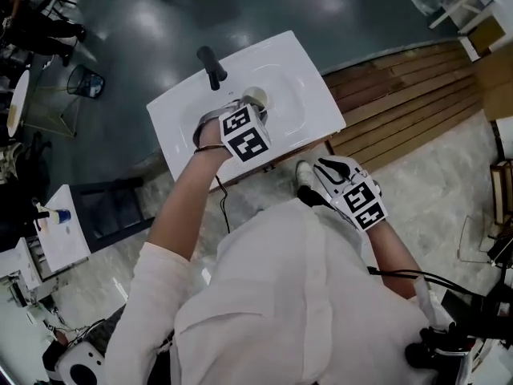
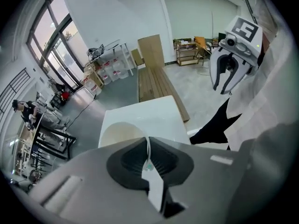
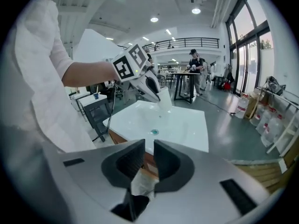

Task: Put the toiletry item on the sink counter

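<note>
The white sink counter with a black faucet stands in front of me. My left gripper hangs over the basin, shut on a pale, tube-like toiletry item. In the left gripper view its thin white edge is pinched between the pads. The right gripper view shows the item hanging from the left gripper above the basin and its drain. My right gripper is off the counter's front right corner. A narrow gap shows between its pads, with nothing in it.
A wooden slat platform lies right of the sink. A small white table with a blue cup stands at the left, beside a dark frame. Shelves and plastic bins line the far side. People work at tables in the background.
</note>
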`<state>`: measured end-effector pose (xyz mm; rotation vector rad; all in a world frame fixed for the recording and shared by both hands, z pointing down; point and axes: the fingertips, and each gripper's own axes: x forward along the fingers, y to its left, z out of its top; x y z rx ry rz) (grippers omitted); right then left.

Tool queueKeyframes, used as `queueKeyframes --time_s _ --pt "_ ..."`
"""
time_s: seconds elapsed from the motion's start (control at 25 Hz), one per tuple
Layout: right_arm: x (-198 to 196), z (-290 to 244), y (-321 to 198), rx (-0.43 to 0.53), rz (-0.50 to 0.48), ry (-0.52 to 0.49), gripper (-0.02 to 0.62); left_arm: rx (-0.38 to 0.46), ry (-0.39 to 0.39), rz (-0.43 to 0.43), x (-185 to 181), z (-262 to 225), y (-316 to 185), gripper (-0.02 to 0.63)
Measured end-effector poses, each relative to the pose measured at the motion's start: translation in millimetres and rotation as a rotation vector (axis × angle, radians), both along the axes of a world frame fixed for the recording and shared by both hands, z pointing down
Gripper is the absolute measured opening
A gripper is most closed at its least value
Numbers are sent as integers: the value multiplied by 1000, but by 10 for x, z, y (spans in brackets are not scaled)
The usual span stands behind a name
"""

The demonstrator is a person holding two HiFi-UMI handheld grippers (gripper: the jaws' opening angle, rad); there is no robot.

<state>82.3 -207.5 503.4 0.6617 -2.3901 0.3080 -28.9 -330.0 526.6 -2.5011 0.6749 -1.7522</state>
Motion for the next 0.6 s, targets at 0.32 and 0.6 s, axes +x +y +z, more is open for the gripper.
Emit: queueKeyframes --time_s 0.32,0.6 --pt "498 144 -671 -47 -41 -24 57 -36 -76 -80 320 314 -1127 15" --pt "730 229 -973 -93 -20 -51 57 -118 -196 -104 147 826 -1720 15"
